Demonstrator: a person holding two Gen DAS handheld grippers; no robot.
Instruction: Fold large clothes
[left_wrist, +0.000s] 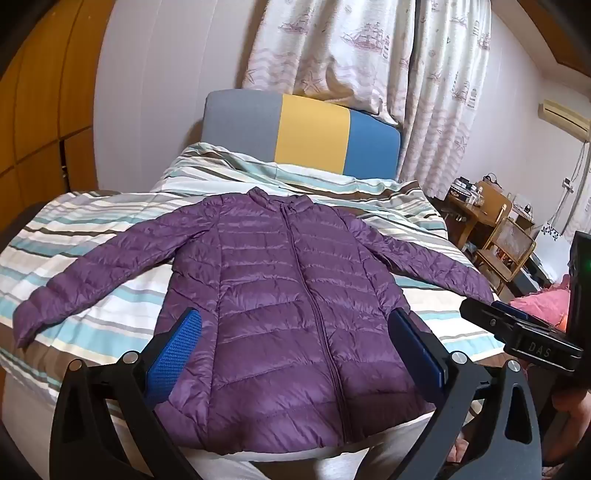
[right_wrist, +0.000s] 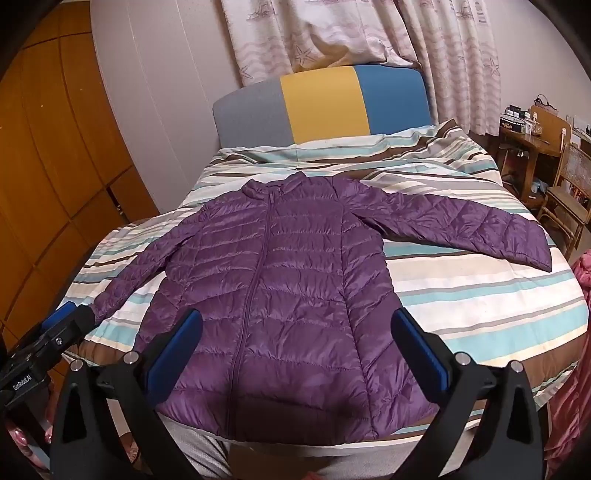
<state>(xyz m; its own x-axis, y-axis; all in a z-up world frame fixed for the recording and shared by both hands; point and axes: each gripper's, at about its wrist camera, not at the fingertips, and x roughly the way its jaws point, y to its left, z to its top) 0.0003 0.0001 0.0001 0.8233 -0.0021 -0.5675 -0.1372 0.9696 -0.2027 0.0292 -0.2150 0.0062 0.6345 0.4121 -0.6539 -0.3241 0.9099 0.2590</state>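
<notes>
Fingers (left_wrist: 173, 354) of your left gripper (left_wrist: 295, 350) stand spread wide with nothing between the blue pads; your right gripper (right_wrist: 295, 350) shows the same spread, also holding nothing. Both hang above the near hem, apart from the fabric.

Count, largest first: one bed (right_wrist: 461, 295) under a striped cover, one tricolour headboard (right_wrist: 321, 103) beyond your fingers, one purple quilted jacket (left_wrist: 288, 295), two grippers.

You see the jacket lying flat, front up, zipped closed, collar toward the headboard. Its hem lies directly ahead of and below both finger pairs, overhanging the near bed edge. One sleeve (left_wrist: 92, 269) extends left of your left fingers, angled toward the near left edge. The other sleeve (right_wrist: 472, 225) extends right of your right fingers, cuff close to the bed's right edge.

Bare cover lies on both sides of the body and beyond the collar. A wooden chair (right_wrist: 569, 192) stands off the right edge.
</notes>
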